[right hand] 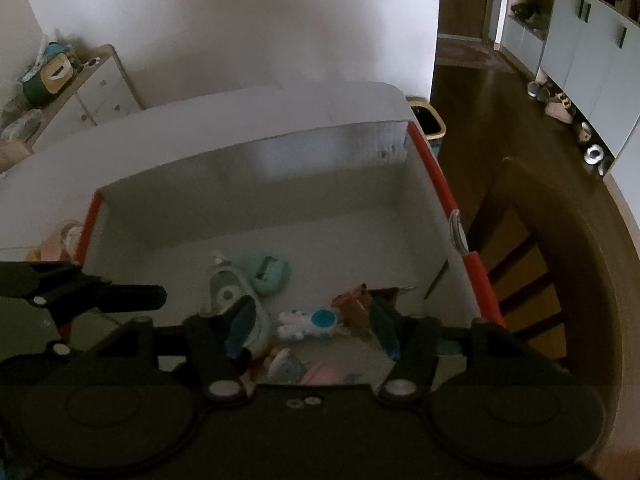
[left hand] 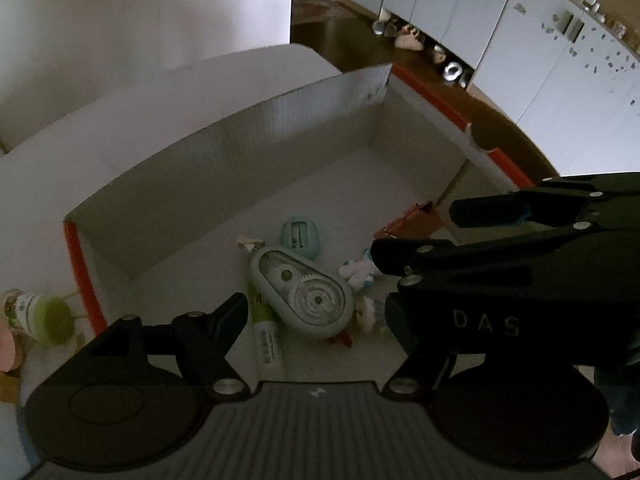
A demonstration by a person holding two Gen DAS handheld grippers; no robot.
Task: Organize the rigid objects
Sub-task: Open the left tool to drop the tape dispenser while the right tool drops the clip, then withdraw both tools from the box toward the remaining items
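Observation:
An open cardboard box with red edges holds several small items. A pale green correction-tape dispenser lies on a green and white tube, beside a teal sharpener, a white and blue toy figure and a brown toy. My left gripper hangs open and empty over the dispenser. My right gripper is open and empty above the white toy figure, and shows in the left wrist view. The box also shows in the right wrist view.
The box sits on a white table. A green-lidded jar stands outside the box's left wall. A wooden chair stands right of the box. A dresser and cabinets lie beyond.

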